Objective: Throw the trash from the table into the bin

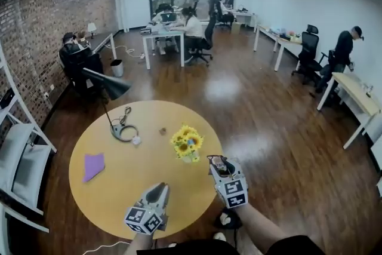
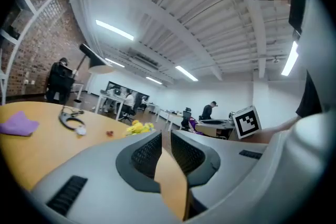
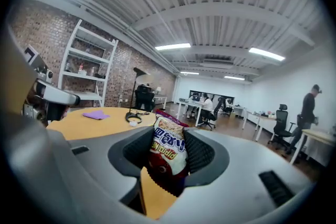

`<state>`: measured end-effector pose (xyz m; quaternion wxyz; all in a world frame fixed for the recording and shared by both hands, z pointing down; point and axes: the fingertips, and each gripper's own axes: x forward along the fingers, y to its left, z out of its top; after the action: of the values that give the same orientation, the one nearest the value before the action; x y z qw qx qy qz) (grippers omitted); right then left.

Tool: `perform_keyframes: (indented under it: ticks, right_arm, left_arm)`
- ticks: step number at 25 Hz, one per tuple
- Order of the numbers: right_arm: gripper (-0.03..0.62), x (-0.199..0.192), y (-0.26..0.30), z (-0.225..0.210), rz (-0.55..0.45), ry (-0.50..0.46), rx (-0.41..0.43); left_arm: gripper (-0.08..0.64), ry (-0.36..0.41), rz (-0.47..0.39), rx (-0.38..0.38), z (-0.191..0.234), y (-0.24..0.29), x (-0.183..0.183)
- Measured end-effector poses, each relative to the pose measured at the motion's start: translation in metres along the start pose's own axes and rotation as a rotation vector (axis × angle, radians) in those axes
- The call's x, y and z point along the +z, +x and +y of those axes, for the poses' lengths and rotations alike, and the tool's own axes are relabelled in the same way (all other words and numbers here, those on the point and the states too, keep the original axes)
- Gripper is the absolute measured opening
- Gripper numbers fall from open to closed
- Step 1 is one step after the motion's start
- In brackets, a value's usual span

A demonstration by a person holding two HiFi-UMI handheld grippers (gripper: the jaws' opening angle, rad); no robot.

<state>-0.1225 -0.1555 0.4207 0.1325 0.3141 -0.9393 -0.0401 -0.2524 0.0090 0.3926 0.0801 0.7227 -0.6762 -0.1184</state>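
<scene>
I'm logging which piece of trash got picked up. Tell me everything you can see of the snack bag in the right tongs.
The snack bag is a small, glossy, foil-like packet. It is white and tan at the top with red print, and dark red lower down, with a serrated bottom edge. It stands roughly upright and slightly crumpled, pinched at its sides between the dark ribbed jaws of the right tongs, which alone touch it. It is held in the air near the edge of the yellow table.
</scene>
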Motion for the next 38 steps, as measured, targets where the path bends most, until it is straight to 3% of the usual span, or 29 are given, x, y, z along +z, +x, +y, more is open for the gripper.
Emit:
perform_keyframes:
  ticks: [4,8,17,22,28,38]
  right_arm:
    - [0.178,0.004,-0.068,-0.095,-0.042,0.018,-0.13]
    - [0.178,-0.011,-0.128,-0.16,-0.053,0.058,-0.25]
    - [0.178,-0.046,-0.201,-0.208,-0.045,0.108,-0.392]
    - [0.178,-0.07,-0.211,-0.2,-0.012,0.146,-0.42]
    - [0.178,-0.12,-0.211,-0.189,0.101,0.197,-0.423]
    - [0.178,-0.228,-0.2,-0.155,0.329,0.318,-0.333]
  left_arm:
    - [0.05,0.005,-0.002,-0.164,-0.089,0.071,-0.01]
    - [0.049,-0.006,0.037,-0.312,-0.164,0.111,-0.034]
    - [0.049,-0.005,0.099,-0.455,-0.235,0.148,-0.064]
    - [0.05,-0.022,0.144,-0.461,-0.234,0.156,-0.085]
    - [0.049,-0.049,0.236,-0.469,-0.238,0.162,-0.131]
    - [0.049,-0.106,0.412,-0.424,-0.244,0.155,-0.212]
